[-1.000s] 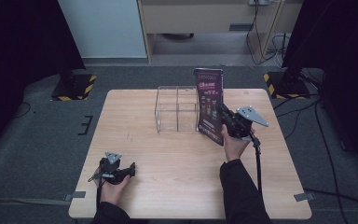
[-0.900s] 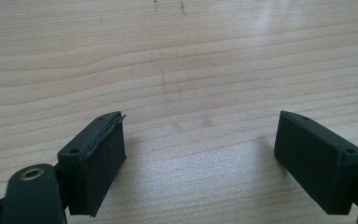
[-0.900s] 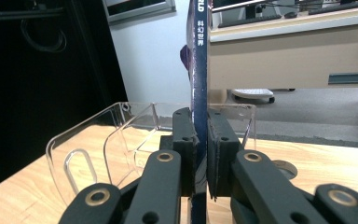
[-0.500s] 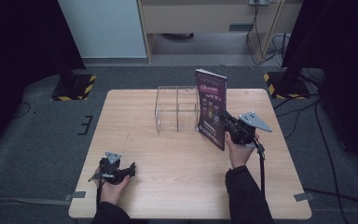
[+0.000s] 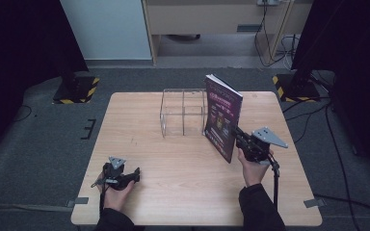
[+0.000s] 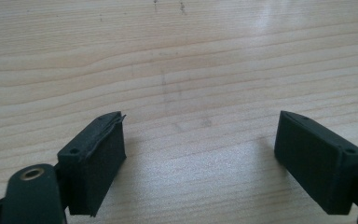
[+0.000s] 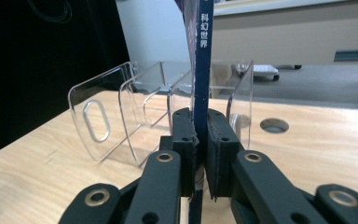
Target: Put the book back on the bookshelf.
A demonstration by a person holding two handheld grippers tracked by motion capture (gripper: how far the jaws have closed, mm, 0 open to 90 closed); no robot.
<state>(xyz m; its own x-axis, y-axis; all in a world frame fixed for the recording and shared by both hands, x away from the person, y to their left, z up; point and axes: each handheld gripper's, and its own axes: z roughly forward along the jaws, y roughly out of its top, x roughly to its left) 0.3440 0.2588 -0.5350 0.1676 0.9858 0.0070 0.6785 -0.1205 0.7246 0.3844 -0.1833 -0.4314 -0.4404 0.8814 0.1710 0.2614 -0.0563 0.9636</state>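
The right tool (image 5: 239,139), clamped on the upright magazine (image 5: 221,118), apparently must slot it into the clear rack (image 5: 183,113) just ahead, while the left tool (image 5: 125,177) rests apart on the counter (image 5: 183,183).

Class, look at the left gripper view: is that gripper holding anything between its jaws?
No: the left gripper has its jaws wide apart, with bare wooden table between them.

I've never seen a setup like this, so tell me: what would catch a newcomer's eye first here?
Most striking is the purple magazine held upright above the wooden table, its spine clamped by the right gripper at the table's right side. Just left of it stands a clear plastic rack with dividers, near the table's far edge. The left gripper rests at the near left, jaws wide apart and holding nothing.
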